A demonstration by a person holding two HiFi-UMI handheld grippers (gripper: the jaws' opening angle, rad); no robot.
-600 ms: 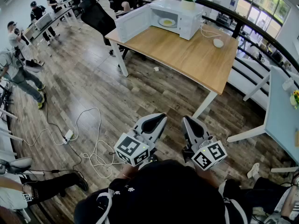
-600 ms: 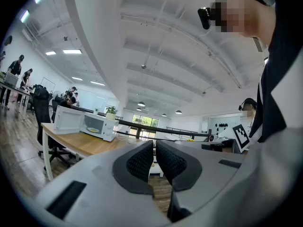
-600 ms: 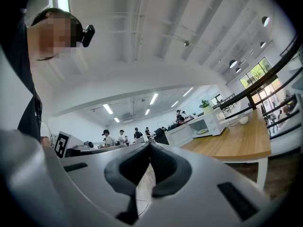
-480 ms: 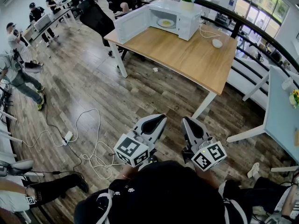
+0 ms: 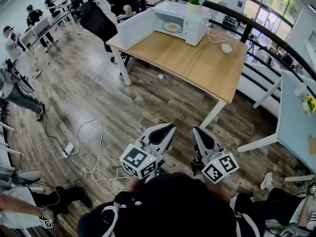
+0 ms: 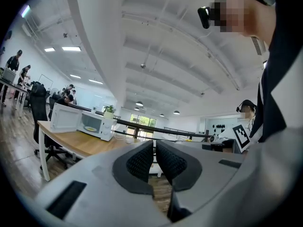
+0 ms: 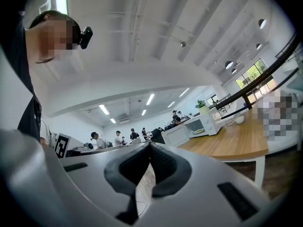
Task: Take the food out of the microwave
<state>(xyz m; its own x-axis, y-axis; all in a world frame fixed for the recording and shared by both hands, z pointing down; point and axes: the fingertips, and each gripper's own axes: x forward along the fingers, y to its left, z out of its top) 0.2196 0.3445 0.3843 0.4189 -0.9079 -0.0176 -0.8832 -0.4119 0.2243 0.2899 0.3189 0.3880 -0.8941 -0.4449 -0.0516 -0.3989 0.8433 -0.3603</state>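
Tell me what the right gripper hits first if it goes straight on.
The way looks free: the right gripper, jaws together, aims left of the wooden table, though depth is unclear.

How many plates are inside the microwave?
1. A plate with something yellow on it sits inside the open microwave on the wooden table. Anything deeper inside may be hidden.

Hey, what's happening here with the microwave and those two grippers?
A person stands back from the wooden table, holding the left gripper and right gripper close to the body, both shut and empty. On the table the white microwave has its door swung open, with a plate of yellowish food inside. Nothing has been reached for yet.
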